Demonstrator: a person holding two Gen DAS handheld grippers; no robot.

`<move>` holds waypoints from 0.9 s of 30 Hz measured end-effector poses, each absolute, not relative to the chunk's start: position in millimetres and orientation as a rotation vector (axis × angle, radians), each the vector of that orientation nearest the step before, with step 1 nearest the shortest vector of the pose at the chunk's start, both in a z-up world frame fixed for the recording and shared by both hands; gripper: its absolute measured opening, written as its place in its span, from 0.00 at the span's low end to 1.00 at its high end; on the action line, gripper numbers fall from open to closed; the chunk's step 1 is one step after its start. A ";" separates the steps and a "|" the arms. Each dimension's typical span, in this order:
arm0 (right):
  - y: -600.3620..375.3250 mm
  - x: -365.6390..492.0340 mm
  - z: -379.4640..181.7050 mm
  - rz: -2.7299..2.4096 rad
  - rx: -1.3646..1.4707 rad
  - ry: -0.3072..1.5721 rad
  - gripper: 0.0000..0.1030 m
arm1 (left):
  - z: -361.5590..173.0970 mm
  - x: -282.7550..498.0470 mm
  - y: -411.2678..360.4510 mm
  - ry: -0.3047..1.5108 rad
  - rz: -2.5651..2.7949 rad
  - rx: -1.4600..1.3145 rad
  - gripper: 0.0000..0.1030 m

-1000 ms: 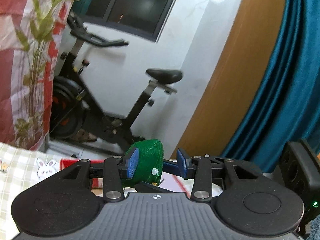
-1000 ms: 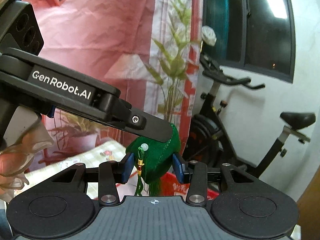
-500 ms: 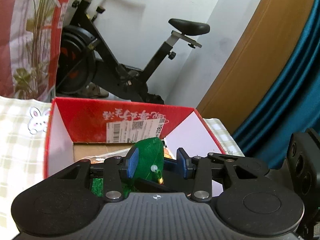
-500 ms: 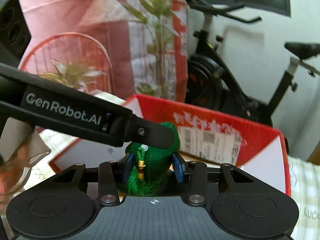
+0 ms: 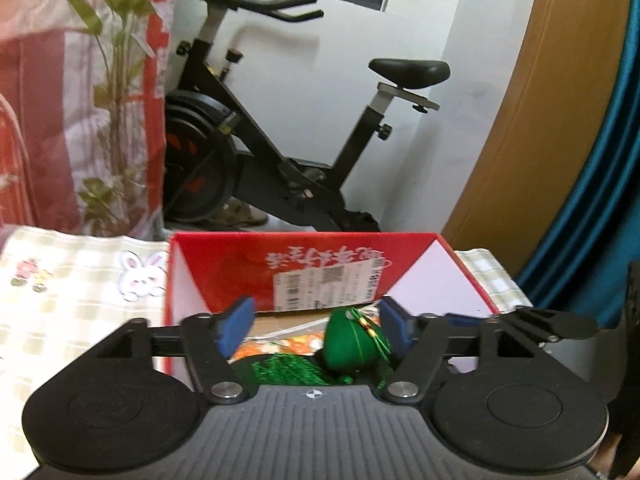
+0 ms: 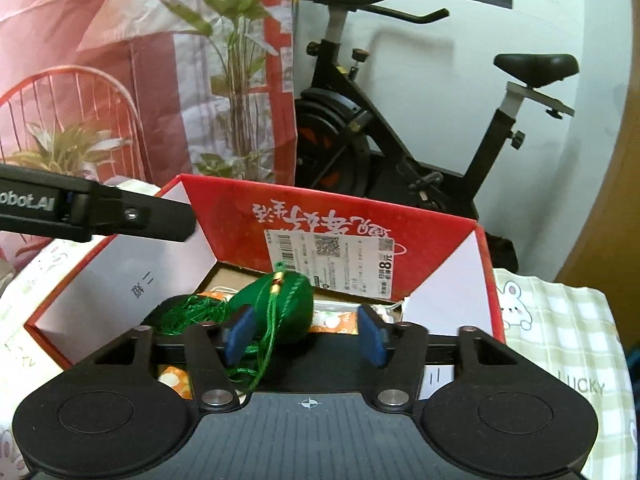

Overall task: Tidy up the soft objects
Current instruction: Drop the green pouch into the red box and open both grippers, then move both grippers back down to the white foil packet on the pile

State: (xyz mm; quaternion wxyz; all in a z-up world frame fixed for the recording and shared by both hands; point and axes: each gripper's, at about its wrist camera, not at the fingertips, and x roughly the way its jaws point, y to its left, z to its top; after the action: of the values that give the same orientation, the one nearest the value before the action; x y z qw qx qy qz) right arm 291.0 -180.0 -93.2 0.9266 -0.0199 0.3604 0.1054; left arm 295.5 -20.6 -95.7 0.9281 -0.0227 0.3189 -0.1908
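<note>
**Green pouch let go over the red box**

The green pouch [image 6: 276, 304] lies inside the red box [image 6: 452, 224], just ahead of the right gripper [image 6: 306, 334] and toward its left pad; its tassel [image 6: 188, 314] trails further left, and cord loops drape over that pad. Half a second ago both grippers pinched the pouch; now both sets of jaws are opening. In the right wrist view a clear gap shows on the right-pad side, while the left pad overlaps the pouch and contact there cannot be told.

From the left gripper [image 5: 316, 330], the pouch [image 5: 348, 346] sits between the spread pads, nearer the right one, apparently free of both.

Below it lie orange packets [image 6: 334, 320] on the box floor.

Judgement: this item looks delivered. The snagged cord could drag it back out on withdrawal.

Outward: checked tablecloth [image 6: 560, 320] under the box, exercise bike [image 6: 400, 128] behind.
</note>
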 end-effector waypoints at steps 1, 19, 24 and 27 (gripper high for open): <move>-181.5 287.8 -90.8 0.213 -0.038 0.733 0.71 | -93.0 292.4 -19.7 0.641 -0.384 -0.036 0.85; -198.5 215.6 -46.0 0.175 0.028 0.623 1.00 | -69.6 220.7 4.5 0.570 -0.293 0.041 1.00; -199.9 190.6 -41.3 0.180 0.039 0.590 1.00 | -70.9 194.1 11.9 0.558 -0.277 0.061 1.00; -199.6 174.6 -41.8 0.184 0.040 0.572 1.00 | -72.8 179.2 17.3 0.554 -0.266 0.056 1.00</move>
State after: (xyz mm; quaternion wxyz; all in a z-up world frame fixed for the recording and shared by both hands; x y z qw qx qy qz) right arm 174.6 -199.6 -41.8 0.9550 0.0197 0.2817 0.0904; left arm 179.2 17.3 -72.8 0.9528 0.0276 0.2724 -0.1311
